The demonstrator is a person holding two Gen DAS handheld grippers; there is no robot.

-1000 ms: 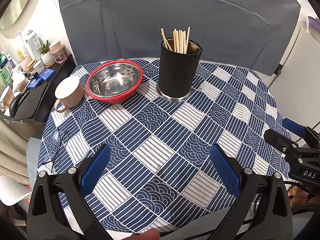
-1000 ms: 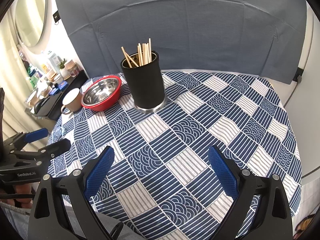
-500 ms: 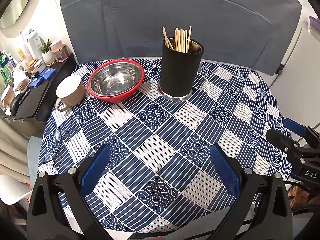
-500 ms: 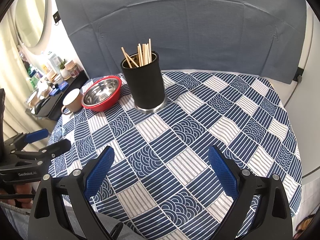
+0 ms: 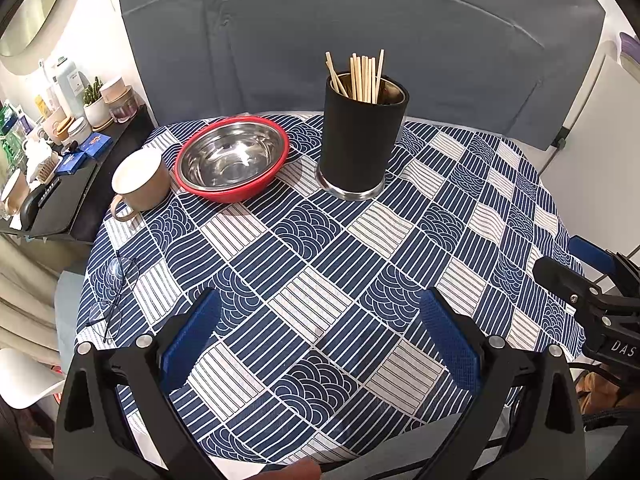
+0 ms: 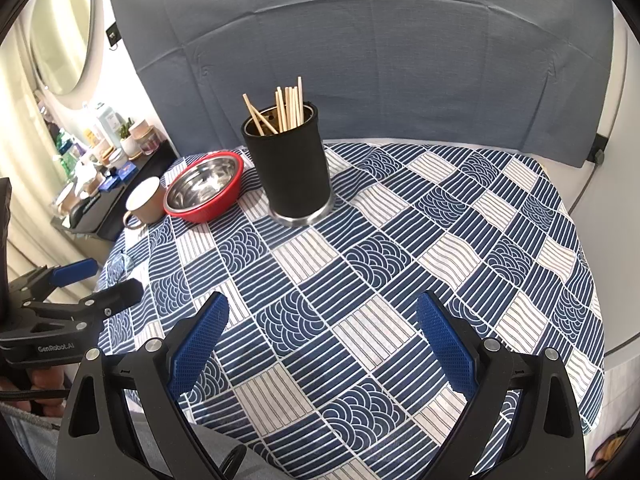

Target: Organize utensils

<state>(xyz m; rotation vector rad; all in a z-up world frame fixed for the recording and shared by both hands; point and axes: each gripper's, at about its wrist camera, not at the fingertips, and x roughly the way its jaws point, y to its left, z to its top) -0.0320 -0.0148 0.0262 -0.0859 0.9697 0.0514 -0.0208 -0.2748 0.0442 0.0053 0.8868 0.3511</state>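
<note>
While above the near table edge, both hand-held grippers (image 5: pixel 320 320) (image 6: pixel 322 320) level, wide apart.

Bright, even indoor light, strongest from the left side. Glare spots inside steel bowl (image 5: pixel 232 156). Soft short shadows under holder (image 5: pixel 362 142) on tablecloth (image 5: pixel 320 264). Sharp centre; heavy fisheye bending, dark corners.

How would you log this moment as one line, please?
left claw: open, empty | right claw: open, empty | chopsticks: upright in black holder | bowl, mug: untouched
</note>
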